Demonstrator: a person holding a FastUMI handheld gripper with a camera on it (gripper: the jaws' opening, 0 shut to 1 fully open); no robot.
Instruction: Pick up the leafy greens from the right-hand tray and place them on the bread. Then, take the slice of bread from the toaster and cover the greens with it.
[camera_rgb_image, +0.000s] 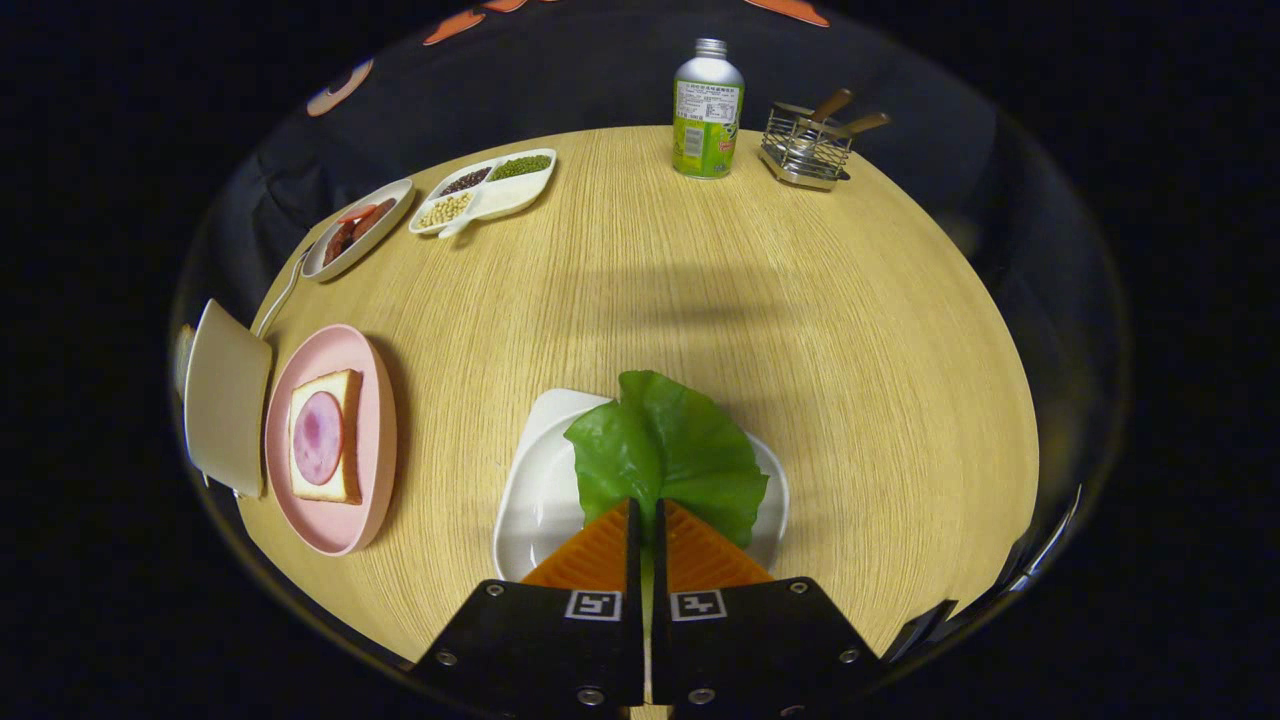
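A broad green leaf (668, 450) spreads just ahead of my fingers, over the white tray (540, 480). My gripper (646, 510) is shut on the leaf's near edge, with a thin strip of green showing between the two fingers. To the left, a pink plate (372, 440) holds a slice of bread (345, 395) topped with a round pink slice of ham (318, 437). Beside that plate, further left, stands a beige toaster (225, 395); I cannot tell what is in it.
At the back left of the round wooden table (850, 330) lie a white dish of food (358, 228) and a divided dish of beans (487, 188). A green bottle (707, 110) and a wire holder with wooden-handled utensils (808, 145) stand at the far edge.
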